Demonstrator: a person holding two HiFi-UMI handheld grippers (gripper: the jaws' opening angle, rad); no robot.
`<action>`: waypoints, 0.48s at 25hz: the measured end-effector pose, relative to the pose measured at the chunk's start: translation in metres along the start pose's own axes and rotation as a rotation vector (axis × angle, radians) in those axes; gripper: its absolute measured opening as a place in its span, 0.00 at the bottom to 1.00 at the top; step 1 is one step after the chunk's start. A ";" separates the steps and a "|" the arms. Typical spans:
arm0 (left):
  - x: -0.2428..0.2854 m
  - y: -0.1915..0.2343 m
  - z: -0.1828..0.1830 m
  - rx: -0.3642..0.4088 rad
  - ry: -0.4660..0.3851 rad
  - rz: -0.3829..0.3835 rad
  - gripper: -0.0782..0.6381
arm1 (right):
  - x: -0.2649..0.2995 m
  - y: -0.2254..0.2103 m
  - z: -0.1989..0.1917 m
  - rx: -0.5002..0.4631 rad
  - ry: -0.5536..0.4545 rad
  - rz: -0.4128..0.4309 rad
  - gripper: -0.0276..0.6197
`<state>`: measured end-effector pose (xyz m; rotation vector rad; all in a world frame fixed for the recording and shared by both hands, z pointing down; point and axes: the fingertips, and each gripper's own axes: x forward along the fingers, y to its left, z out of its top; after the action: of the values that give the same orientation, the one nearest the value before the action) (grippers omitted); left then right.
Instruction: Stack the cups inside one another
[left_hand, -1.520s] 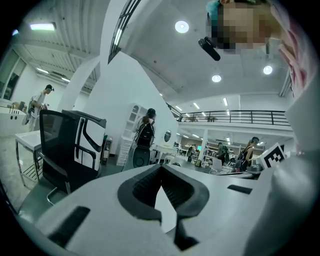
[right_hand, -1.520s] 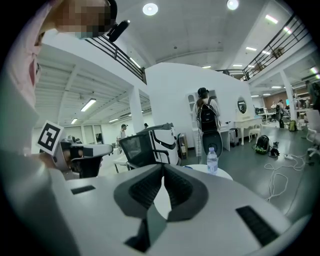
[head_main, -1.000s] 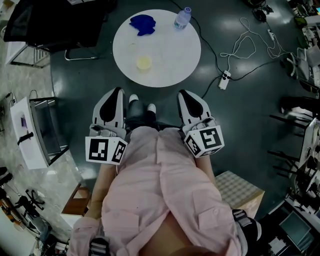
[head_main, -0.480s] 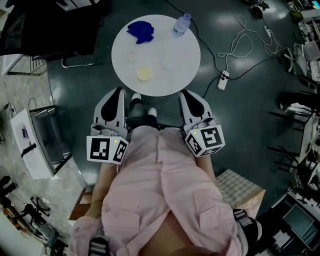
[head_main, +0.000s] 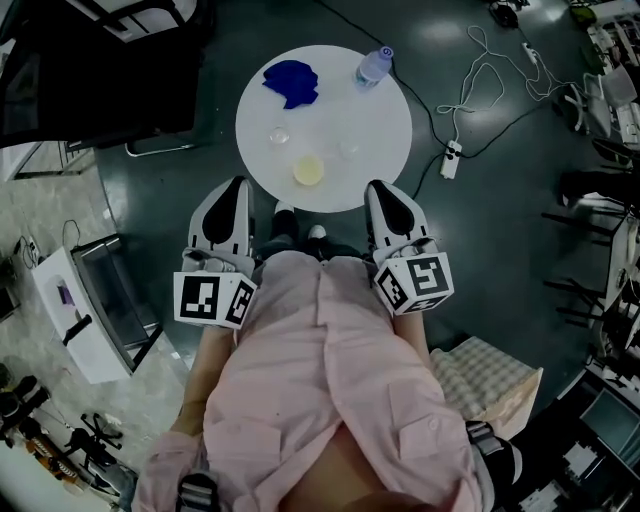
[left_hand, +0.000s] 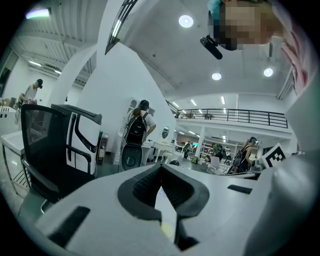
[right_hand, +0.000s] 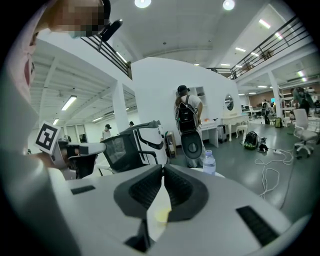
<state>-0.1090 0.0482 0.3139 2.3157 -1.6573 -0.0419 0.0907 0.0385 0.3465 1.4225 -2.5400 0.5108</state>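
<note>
White worktop's (head_main: 385, 105) near edge lay just ahead of the closed, empty left tool (head_main: 232, 186) and right tool (head_main: 384, 190); clear cups (head_main: 279, 135) barely showed.

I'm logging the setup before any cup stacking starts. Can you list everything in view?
table: one, white, round, just ahead of the person
yellowish cup: one, table's near side
clear cups: two, faint, one left of centre, one right
blue cloth: one, table's far left
water bottle: one, clear, blue cap, table's far right edge
office chair: one, black, left of the table
power strip: one, white, with cables, on the floor to the right
checked cushion: one, pale, lower right
bystander: one with backpack, beyond the table
left gripper: white, shut, empty, short of the table
right gripper: white, shut, empty, short of the table
shirt: pink, the person's own
</note>
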 end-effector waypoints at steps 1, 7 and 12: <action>0.001 0.005 0.000 0.001 0.005 -0.007 0.12 | 0.003 0.001 0.000 0.005 0.000 -0.010 0.09; 0.007 0.026 0.004 0.000 0.023 -0.036 0.12 | 0.016 0.003 -0.002 0.027 0.004 -0.071 0.09; 0.010 0.035 0.007 -0.009 0.021 -0.039 0.12 | 0.024 0.003 0.000 0.031 0.007 -0.086 0.09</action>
<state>-0.1390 0.0267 0.3179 2.3338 -1.5981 -0.0329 0.0753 0.0208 0.3538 1.5303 -2.4625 0.5419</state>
